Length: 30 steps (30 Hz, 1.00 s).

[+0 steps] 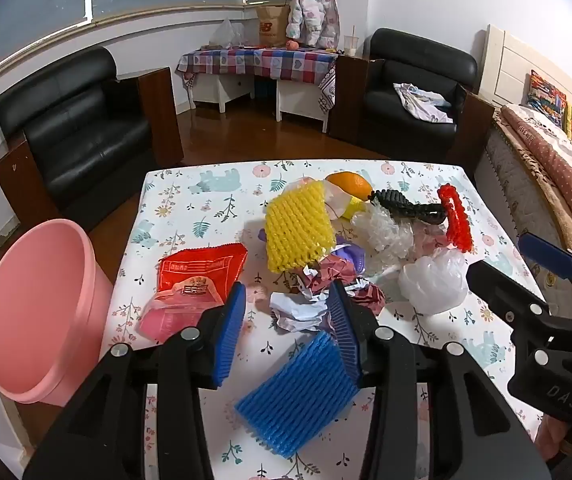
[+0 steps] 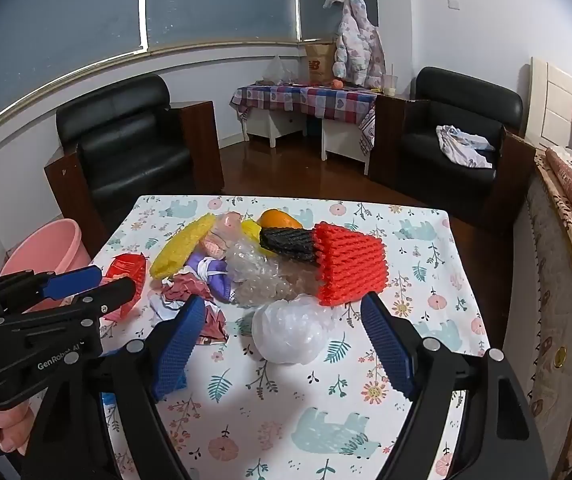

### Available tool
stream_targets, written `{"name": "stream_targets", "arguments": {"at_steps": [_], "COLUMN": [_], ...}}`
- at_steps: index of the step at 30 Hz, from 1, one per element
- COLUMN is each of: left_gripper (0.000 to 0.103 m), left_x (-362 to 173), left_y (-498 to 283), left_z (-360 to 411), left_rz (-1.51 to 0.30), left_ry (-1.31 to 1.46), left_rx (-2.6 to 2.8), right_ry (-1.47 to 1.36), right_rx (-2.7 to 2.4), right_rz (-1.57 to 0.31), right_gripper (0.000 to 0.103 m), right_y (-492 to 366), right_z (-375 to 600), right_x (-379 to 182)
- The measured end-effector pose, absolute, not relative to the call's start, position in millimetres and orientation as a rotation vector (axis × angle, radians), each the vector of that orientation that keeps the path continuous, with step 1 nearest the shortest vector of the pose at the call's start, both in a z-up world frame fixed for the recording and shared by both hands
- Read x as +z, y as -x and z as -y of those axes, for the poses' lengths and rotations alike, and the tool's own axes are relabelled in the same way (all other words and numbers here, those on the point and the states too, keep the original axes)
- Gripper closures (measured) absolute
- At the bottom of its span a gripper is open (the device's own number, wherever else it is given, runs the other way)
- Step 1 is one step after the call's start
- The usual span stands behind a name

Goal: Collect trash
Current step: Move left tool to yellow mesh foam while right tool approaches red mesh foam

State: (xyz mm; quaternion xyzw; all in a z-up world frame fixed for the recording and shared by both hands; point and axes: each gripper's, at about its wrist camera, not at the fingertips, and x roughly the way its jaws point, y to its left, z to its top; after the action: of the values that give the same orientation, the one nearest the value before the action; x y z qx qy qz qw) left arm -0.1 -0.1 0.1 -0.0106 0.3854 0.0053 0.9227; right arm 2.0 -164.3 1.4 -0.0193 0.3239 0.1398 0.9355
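Trash is heaped on the flowered tablecloth [image 1: 190,208]. My left gripper [image 1: 288,292] hangs open above crumpled paper [image 1: 298,314], with a blue foam net [image 1: 302,392] under its right finger and a red snack wrapper [image 1: 202,268] to its left. My right gripper [image 2: 282,300] is open above a white plastic bag [image 2: 286,332], just short of a red foam net [image 2: 352,264]. Behind lie a yellow foam net [image 1: 298,228], bubble wrap [image 2: 254,268], a black foam net [image 2: 290,244] and an orange [image 2: 278,218]. Nothing is held.
A pink bin [image 1: 38,312] stands on the floor off the table's left edge. Black armchairs [image 1: 86,128] and a checked side table [image 1: 258,60] sit beyond the table. A bed [image 1: 546,168] runs along the right side. A hand [image 2: 10,428] holds the left gripper's handle.
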Motion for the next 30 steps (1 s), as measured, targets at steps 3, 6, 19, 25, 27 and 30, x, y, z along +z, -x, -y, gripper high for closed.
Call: {"name": "stream_targets", "arguments": {"at_steps": [3,6,19,25,27,30], "left_gripper": [0.059,0.059,0.059,0.059,0.059,0.059], "left_x": [0.3,0.3,0.2,1.0,-0.2,-0.3], "left_y": [0.2,0.1,0.1,0.3,0.4,2.3], "left_z": [0.1,0.1,-0.2,-2.9,-0.6,-7.3], "left_rz": [-0.79,-0.789,-0.791,-0.793,-0.793,-0.798], "left_ry": [0.02,0.02,0.022,0.027,0.023,0.023], "left_rx": [0.014,0.017,0.011,0.011,0.01,0.011], "right_ry": [0.039,0.04,0.036,0.03,0.023,0.013], "right_rx": [0.285,0.285,0.278,0.269,0.265,0.253], "right_rz": [-0.66,-0.658,-0.653,-0.645,-0.641,-0.644], "right_gripper": [0.024,0.024,0.024,0.024,0.024,0.024], "right_y": [-1.3,-0.7,-1.2,3.3,3.6,1.8], "right_z": [164.1,163.8,164.7,166.9,168.0,170.2], "right_x": [2.0,2.5,3.5,5.5,5.6,5.1]}}
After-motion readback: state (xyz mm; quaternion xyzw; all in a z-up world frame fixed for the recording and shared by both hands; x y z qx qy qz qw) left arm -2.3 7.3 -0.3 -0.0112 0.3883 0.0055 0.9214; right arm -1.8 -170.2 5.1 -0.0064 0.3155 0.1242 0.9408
